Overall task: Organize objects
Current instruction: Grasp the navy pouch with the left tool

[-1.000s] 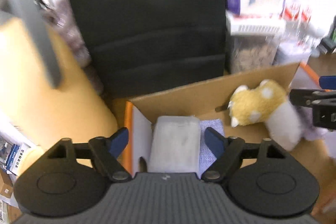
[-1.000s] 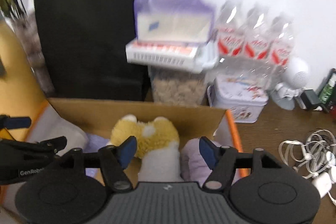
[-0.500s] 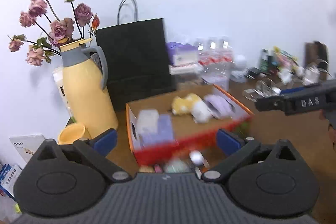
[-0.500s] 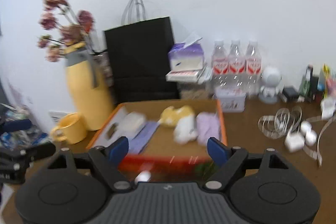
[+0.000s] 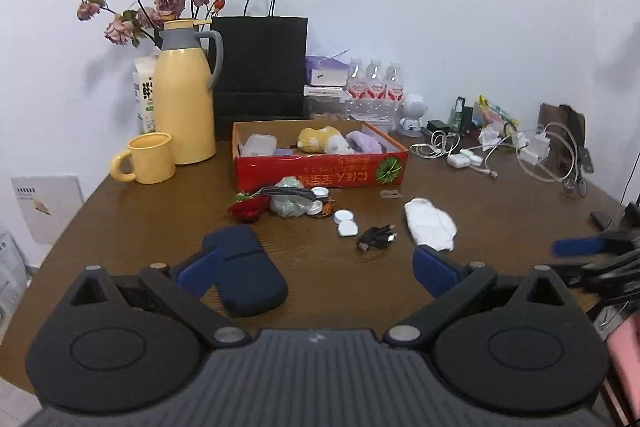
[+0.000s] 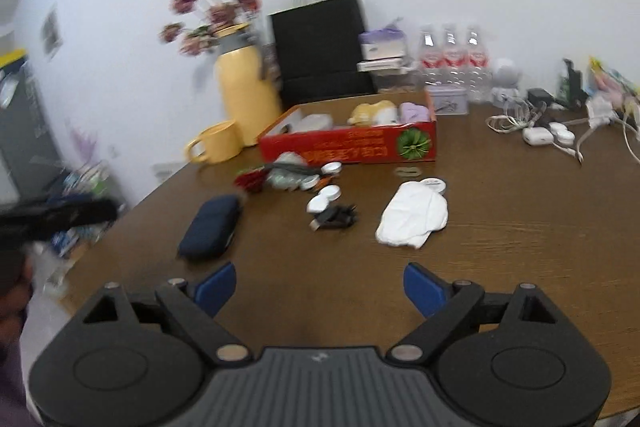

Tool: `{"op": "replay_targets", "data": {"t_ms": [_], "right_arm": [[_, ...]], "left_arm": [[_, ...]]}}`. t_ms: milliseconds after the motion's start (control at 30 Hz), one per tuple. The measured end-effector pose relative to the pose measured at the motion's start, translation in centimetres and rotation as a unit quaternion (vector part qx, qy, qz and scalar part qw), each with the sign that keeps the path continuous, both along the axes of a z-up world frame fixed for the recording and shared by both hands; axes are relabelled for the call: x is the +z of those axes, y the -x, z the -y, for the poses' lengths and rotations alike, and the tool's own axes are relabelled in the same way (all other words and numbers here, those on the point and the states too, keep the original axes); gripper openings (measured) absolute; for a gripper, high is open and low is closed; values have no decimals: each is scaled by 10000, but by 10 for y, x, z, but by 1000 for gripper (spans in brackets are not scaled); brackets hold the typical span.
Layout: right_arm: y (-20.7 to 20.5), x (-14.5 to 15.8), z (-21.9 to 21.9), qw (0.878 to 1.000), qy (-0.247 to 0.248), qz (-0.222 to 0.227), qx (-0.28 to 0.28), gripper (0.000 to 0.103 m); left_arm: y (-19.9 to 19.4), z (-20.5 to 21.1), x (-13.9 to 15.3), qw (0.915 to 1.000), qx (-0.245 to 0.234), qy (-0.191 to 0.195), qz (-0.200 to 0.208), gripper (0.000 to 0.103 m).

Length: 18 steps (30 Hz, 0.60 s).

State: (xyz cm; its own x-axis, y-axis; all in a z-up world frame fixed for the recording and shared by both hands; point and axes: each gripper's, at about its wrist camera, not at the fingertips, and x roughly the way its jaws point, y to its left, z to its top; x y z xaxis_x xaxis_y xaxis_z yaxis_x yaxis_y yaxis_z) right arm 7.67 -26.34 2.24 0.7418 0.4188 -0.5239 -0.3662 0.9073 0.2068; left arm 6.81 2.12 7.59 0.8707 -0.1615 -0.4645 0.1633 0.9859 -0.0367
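Observation:
A red cardboard box (image 5: 320, 169) (image 6: 348, 143) stands mid-table holding a yellow plush (image 5: 316, 139), a purple cloth (image 5: 366, 142) and a clear plastic case (image 5: 260, 145). Loose on the table in front of it lie a dark blue pouch (image 5: 244, 267) (image 6: 210, 227), a white cloth (image 5: 430, 225) (image 6: 414, 213), white round lids (image 5: 346, 223), a black cable (image 5: 376, 237) and a red and green pile (image 5: 276, 201). My left gripper (image 5: 316, 269) is open and empty above the near table edge. My right gripper (image 6: 320, 287) is open and empty, also near the front edge.
A yellow jug with dried flowers (image 5: 184, 95), a yellow mug (image 5: 148, 159), a black paper bag (image 5: 260, 67), water bottles (image 5: 374, 87) and a tissue box stand behind the box. White chargers and cables (image 5: 480, 151) lie at the right. The table's left edge (image 6: 132, 207) drops off.
Both grippers have pulled far back from inside the box to the near edge of the table. The plush and plastic case stay in the box.

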Motion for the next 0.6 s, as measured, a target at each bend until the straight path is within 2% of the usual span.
{"op": "replay_targets", "data": {"t_ms": [133, 233, 300, 367, 467, 600], "right_arm": [[9, 6, 1, 9995, 151, 221, -141, 91], [-7, -2, 0, 9994, 18, 211, -287, 90], [-22, -12, -5, 9992, 21, 104, -384, 89], [-36, -22, -11, 9984, 162, 32, -542, 89], [-59, -39, -15, 9960, 447, -127, -758, 87], [-84, -57, -16, 9936, 512, -330, -951, 87]], "left_arm": [[-34, 6, -31, 9992, 162, -233, -296, 103], [-73, 10, -68, 9942, 675, -614, -574, 103], [-97, 9, -86, 9886, 1111, -877, -517, 103], [-116, 4, -96, 9870, 1279, -877, -415, 103], [-146, -2, -107, 9863, 1228, -826, -724, 103], [-174, -18, -120, 9821, 1466, -422, -1109, 103]]}}
